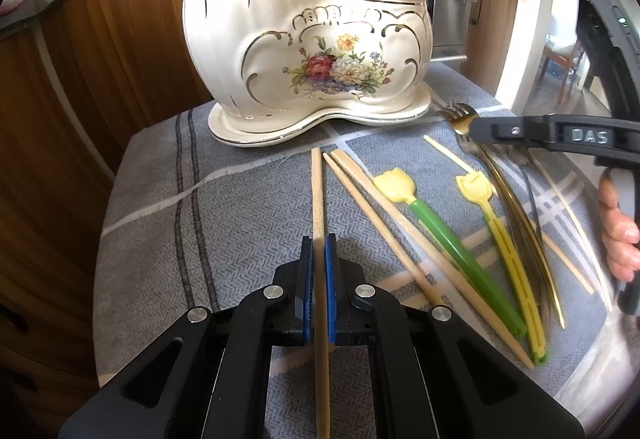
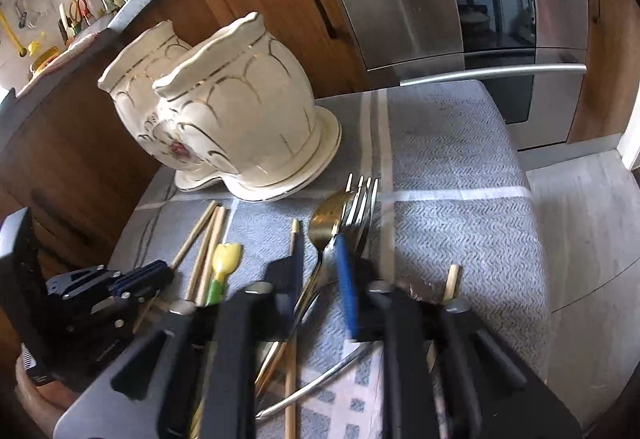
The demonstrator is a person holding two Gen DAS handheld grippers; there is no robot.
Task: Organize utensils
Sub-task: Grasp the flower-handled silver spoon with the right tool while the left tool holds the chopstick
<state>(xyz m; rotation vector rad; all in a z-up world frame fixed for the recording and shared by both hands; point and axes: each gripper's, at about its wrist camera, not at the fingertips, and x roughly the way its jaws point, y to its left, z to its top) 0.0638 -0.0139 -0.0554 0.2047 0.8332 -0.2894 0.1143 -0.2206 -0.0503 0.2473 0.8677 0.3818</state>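
The left tongs (image 1: 319,243) tilt down toward the surface (image 1: 160,199), pressed together on a chopstick (image 1: 318,199) that runs straight away toward the holder (image 1: 304,51), a cream ceramic piece with two cups standing at the far side of the grey cloth. The right tongs (image 2: 320,259) come in low from the right, also angled downward, their jaws spread a little with a gold spoon (image 2: 328,219) and fork (image 2: 360,207) lying between them; no pad clearly presses on either. A hand (image 1: 620,227) grips the right tool's handle. Between the two tools lie two more chopsticks (image 1: 360,199) and two yellow tulip-topped picks (image 1: 440,223), all loose on the cloth near the holder's base.
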